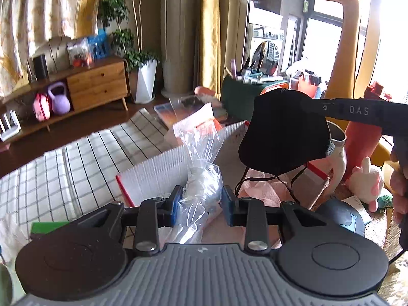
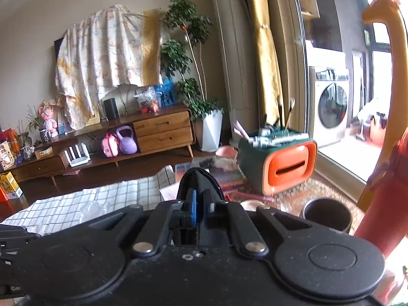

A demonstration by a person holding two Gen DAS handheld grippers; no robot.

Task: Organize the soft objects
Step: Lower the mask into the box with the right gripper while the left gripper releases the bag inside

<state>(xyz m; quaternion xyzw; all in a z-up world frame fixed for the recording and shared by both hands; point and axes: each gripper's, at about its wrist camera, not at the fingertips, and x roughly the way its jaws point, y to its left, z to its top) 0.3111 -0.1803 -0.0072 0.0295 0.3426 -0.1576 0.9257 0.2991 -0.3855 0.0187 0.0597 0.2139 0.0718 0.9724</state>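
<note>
A clear plastic bag (image 1: 199,178) stands up between the blue pads (image 1: 176,204) of my left gripper (image 1: 202,205), which is shut on its crumpled lower part. From the right, my right gripper (image 1: 313,107) reaches in, shut on a black face mask (image 1: 283,132). The mask hangs just right of the bag's top, its ear loops (image 1: 255,178) dangling over a pink towel (image 1: 262,191). In the right wrist view the mask (image 2: 199,178) shows as black fabric pinched in the shut right gripper (image 2: 200,204).
A white ribbed box wall (image 1: 153,170) stands behind the bag, with a checked cloth (image 1: 63,173) to its left. A pink plush toy (image 1: 364,181), a tall orange giraffe (image 1: 341,38), a metal cup (image 2: 326,214) and a green-and-orange bin (image 2: 280,163) crowd the right side.
</note>
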